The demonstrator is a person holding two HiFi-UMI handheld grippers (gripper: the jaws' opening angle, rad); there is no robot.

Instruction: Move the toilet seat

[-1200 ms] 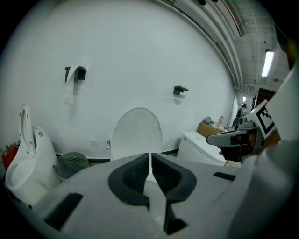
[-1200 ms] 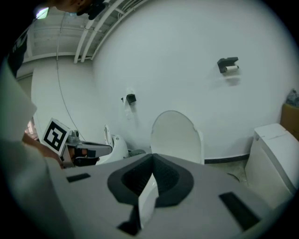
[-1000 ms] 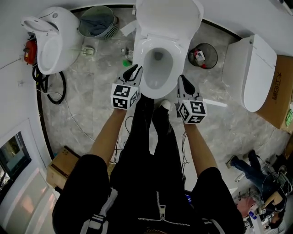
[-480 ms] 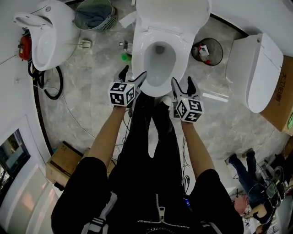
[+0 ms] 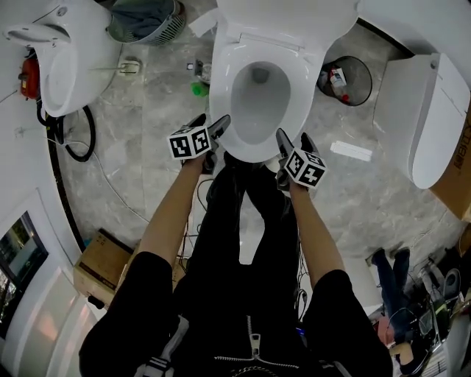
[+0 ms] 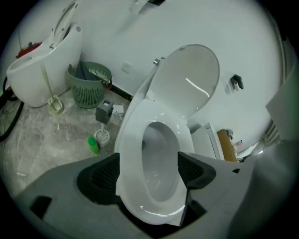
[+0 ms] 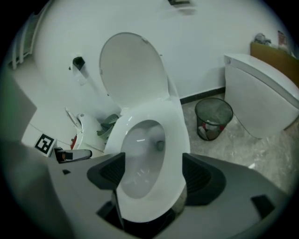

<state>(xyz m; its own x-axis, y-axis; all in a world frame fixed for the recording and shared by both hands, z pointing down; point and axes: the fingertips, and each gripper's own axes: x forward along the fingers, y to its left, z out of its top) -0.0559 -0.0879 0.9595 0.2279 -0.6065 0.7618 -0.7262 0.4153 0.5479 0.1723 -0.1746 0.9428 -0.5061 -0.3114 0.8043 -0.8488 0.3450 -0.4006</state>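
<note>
The white toilet seat [image 5: 221, 96] lies down on the bowl, with its lid [image 5: 280, 18] raised against the wall. My left gripper [image 5: 211, 121] is at the seat's front left edge and my right gripper [image 5: 293, 138] at its front right. Both have just been opening, and their jaws now stand wide. In the left gripper view the seat [image 6: 133, 135] shows between the left gripper's [image 6: 147, 170] jaws, front rim nearest; the pads do not press on it. The right gripper view shows the same: the seat [image 7: 175, 135] sits between the right gripper's [image 7: 152, 172] spread jaws.
Another white toilet [image 5: 62, 51] stands at the left and a third unit [image 5: 427, 110] at the right. A green basket [image 5: 143, 22], a wire bin [image 5: 349, 77], a green bottle [image 5: 197, 90], a black hose [image 5: 73, 140] and a cardboard box [image 5: 99, 258] sit on the tiled floor.
Both grippers have dropped toward the seat's front rim and gone from shut to wide open. The toilet now sits closer in the head view.
</note>
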